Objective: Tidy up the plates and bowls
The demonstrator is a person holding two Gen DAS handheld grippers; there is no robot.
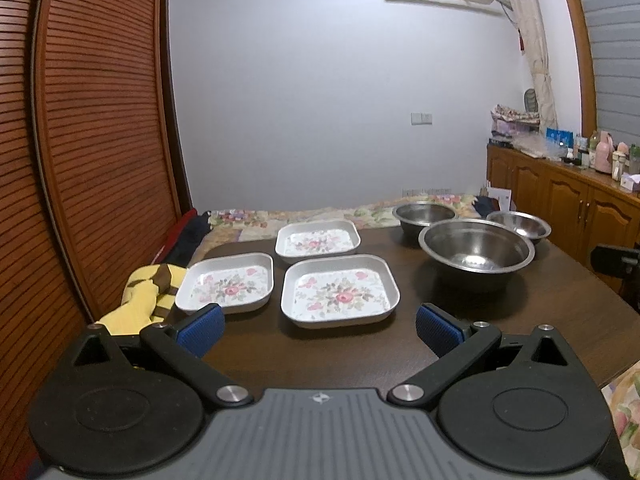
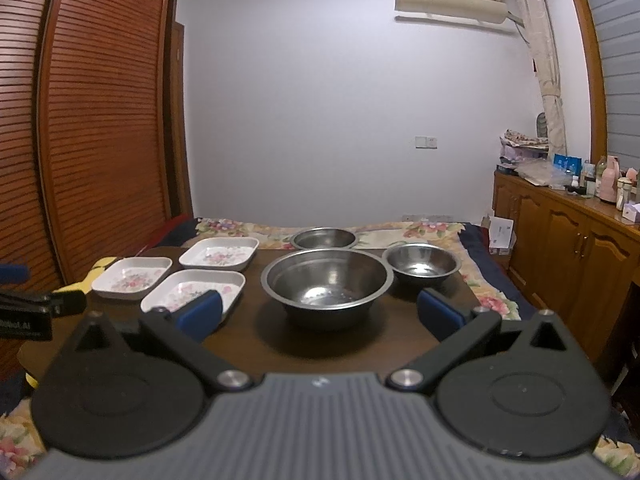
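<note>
Square floral plates (image 1: pixel 340 290), round steel bowls (image 2: pixel 327 280)

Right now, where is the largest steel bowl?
The largest steel bowl sits mid-table in the right wrist view, right of the floral plates, in front of two smaller bowls.

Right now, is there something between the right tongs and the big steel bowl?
Nothing visible. The right tongs are open and point straight at the big steel bowl, with only bare table between them. The nearest floral plate lies to the bowl's left, behind the tongs' left finger, and the two smaller bowls stand behind.
</note>
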